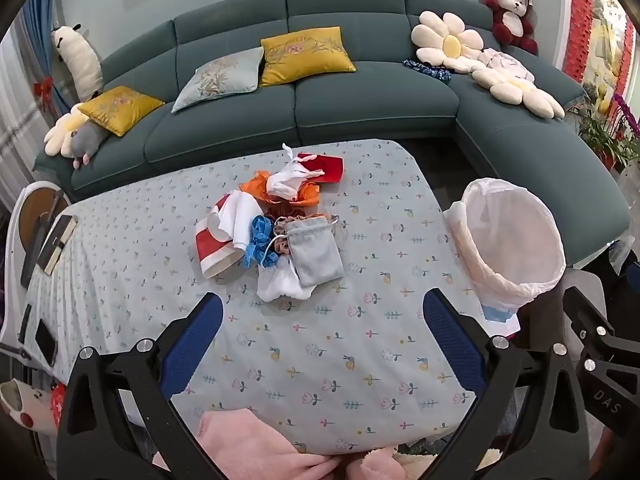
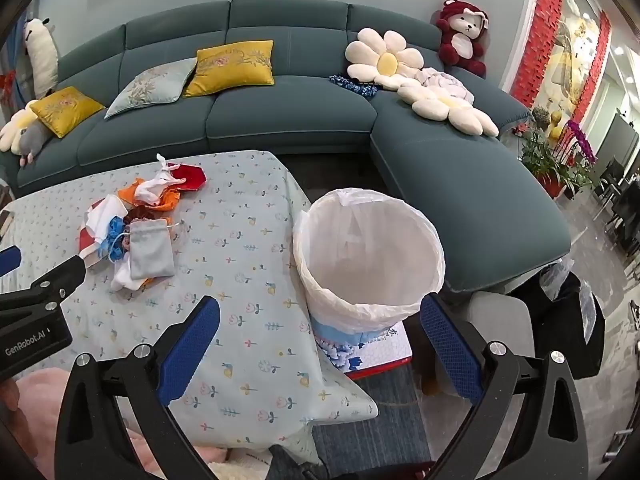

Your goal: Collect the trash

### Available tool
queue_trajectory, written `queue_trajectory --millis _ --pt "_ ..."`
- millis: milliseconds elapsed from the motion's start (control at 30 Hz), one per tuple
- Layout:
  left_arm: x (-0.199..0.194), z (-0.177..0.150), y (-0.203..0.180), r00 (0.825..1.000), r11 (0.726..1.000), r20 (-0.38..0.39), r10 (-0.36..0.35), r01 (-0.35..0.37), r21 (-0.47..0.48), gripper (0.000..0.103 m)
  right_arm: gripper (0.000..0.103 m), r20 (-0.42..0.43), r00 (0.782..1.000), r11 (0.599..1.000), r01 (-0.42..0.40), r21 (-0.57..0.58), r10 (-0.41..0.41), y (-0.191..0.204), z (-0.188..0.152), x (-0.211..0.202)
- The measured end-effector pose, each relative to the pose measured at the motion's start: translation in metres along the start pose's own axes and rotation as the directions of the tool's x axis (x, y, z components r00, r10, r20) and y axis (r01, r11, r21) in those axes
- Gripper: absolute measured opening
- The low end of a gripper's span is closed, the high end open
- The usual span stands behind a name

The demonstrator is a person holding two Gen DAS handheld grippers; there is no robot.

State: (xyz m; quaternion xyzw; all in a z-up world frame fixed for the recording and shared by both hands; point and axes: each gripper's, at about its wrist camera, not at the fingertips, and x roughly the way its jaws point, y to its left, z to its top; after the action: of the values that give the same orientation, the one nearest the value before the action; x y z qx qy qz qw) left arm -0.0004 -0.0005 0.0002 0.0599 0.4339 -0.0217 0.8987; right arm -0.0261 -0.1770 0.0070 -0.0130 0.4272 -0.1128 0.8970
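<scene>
1. Writing: "GenRobot.AI" read on the body of the left gripper (image 2: 24,344) where it entered the right wrist view; "DAS" read on the black frame of the right gripper (image 1: 600,364) at the right edge of the left wrist view. Blue characters on the white-and-red box (image 2: 376,354) under the bin were too small to read.
2. Left gripper (image 1: 322,340): jaws wide apart, nothing between the blue pads, above bare floral tablecloth (image 1: 320,360).
3. Right gripper (image 2: 320,344): jaws wide apart, holding nothing, above the table's right edge and the bin.
4. Trash pile (image 1: 276,224) lay mid-table, well apart from both grippers: grey drawstring pouch (image 1: 316,252) on top, blue crumpled scrap (image 1: 258,246), white tissue (image 1: 280,284), orange wrapper (image 1: 308,196), red packet (image 1: 326,168), red-and-white carton (image 1: 212,248).
5. Trash bin (image 2: 368,248), lined with a white bag, stood just beside the table's right side; its base was hidden by the tablecloth corner and box.
6. Pile items overlapped; a brown piece beneath the pouch could not be made out.
7. Pink fabric (image 1: 240,432) at the lower edge was cut off.
</scene>
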Motion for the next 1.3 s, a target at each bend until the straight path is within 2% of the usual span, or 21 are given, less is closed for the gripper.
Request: queue_trajectory --millis 1300 --pt "-0.011 0.007 -0.009 1.000 1.000 0.012 -0.015 0.015 0.001 0.096 0.096 0.026 0.999 1.000 0.017 0.025 -0.018 -0.010 0.001 -0.008"
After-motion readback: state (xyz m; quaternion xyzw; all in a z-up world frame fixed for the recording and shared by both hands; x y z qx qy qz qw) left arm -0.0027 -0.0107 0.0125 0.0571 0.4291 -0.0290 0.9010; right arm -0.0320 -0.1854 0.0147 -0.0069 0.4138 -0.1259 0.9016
